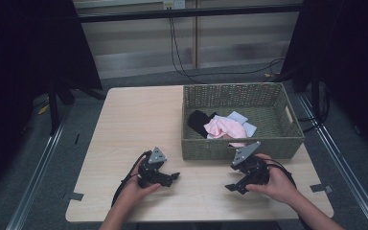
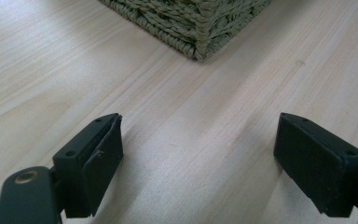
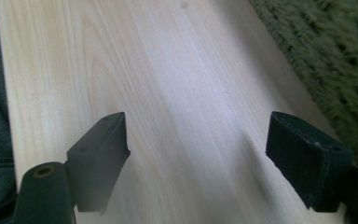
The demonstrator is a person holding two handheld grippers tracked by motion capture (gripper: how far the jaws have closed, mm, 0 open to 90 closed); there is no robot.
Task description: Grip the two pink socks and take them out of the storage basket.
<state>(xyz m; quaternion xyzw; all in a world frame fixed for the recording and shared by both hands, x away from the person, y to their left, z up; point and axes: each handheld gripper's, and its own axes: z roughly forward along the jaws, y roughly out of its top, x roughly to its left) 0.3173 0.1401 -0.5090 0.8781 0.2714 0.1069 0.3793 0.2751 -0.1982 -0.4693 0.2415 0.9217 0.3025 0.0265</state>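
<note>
Resting low over the table [image 1: 134, 124], the left gripper [image 1: 168, 178] and right gripper [image 1: 235, 187] both stand wide open, empty. The pink cloth [image 1: 225, 128] lies crumpled in the woven basket [image 1: 268, 146]; it looks light and limp, best pinched at a raised fold.

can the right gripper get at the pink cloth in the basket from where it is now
Probably yes: the right gripper is open, and the pink cloth lies on top in the open basket; it must lift over the near wall.
</note>
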